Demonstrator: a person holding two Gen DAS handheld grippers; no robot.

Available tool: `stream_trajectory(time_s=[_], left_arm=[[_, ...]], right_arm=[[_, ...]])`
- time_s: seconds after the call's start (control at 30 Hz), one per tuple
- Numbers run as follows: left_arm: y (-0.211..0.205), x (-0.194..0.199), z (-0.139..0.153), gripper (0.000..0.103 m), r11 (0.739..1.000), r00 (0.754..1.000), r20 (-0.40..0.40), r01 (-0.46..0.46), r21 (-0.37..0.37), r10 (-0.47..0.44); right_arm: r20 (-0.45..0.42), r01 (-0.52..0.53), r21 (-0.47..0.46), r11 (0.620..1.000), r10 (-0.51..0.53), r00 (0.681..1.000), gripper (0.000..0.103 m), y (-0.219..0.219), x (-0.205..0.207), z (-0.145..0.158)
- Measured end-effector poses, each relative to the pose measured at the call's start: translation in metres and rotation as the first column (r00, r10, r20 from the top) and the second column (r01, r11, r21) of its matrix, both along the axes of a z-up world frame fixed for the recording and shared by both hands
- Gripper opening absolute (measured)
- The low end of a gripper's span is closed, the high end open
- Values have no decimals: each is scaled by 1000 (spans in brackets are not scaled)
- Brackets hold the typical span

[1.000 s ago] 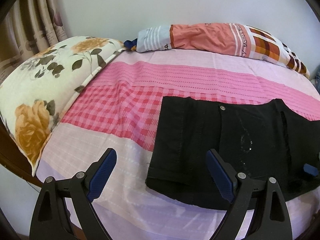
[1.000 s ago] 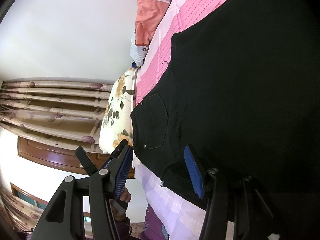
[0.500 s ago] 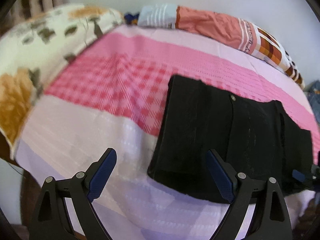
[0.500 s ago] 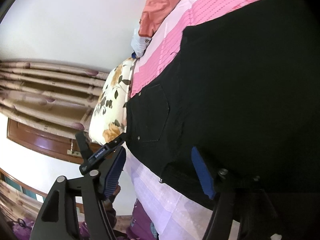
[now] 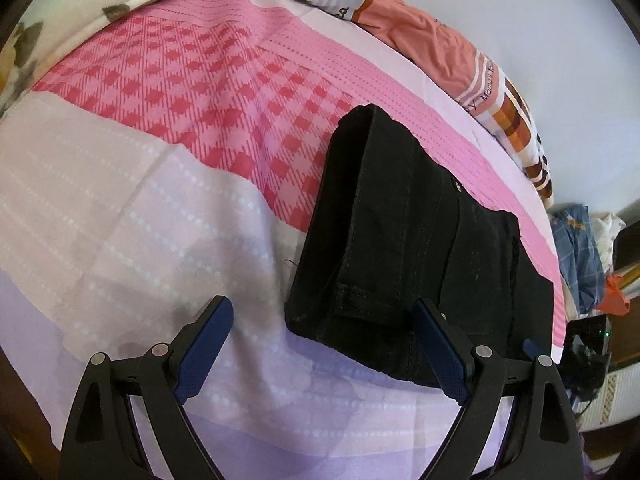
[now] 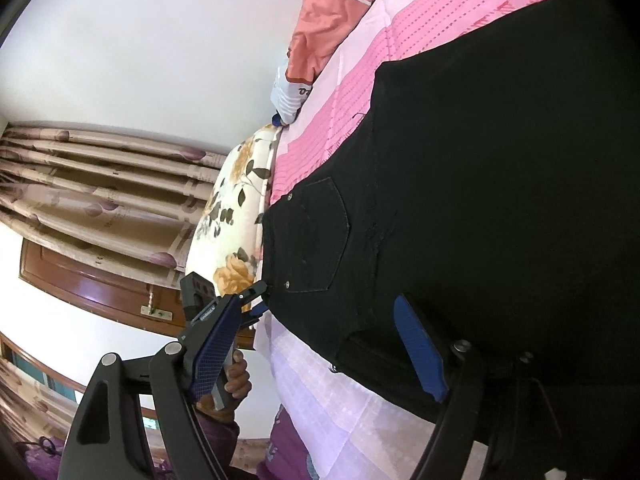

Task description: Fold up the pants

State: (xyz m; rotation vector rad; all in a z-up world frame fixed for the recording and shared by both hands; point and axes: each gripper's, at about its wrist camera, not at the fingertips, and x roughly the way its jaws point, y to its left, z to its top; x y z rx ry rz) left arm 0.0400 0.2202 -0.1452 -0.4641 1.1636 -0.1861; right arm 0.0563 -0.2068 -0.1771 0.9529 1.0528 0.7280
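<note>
Black pants (image 5: 404, 240) lie folded on a bed (image 5: 132, 208) covered in a pink, checked and lilac sheet, their folded end toward the left claw's camera and a small metal button visible near the far edge. The left claw (image 5: 320, 344) hangs tilted down over the near corner of the garment with its jaws spread wide; its right blue pad (image 5: 440, 352) sits over the black cloth, its left pad over bare sheet, and nothing is gripped between them.

In the right wrist view, the right claw (image 6: 316, 348) is low beside the pants (image 6: 480, 200) at the bed's edge, its jaws opening; a corner of the black fabric lies between the pads, which do not press on it. A stitched pocket with rivets shows on the cloth just beyond. A hand (image 6: 236, 380) holding the other claw's handle appears past the left pad.

A floral pillow (image 6: 236, 216) rests at the head of the bed, and a rolled orange and patterned quilt (image 5: 436, 52) runs along the wall side. Striped curtains (image 6: 92, 184) hang behind.
</note>
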Motion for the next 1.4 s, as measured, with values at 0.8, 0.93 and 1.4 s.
stream_trajectory(time_s=[0.8,0.93,1.4], left_arm=[[19,-33,7,91,835,966,-145,-256,-487,212],[16,-34,-22,91,811,952,-228,-295,-505,204],[12,-25,-28,98,790,952,-115,-300,-535,284]], right_arm=[[1,35,56,998,-36,999,75,-4,3,1],[1,37,57,998,-37,999,75,-3,3,1],[1,40,65,997,-40,999,75,-1,5,0]])
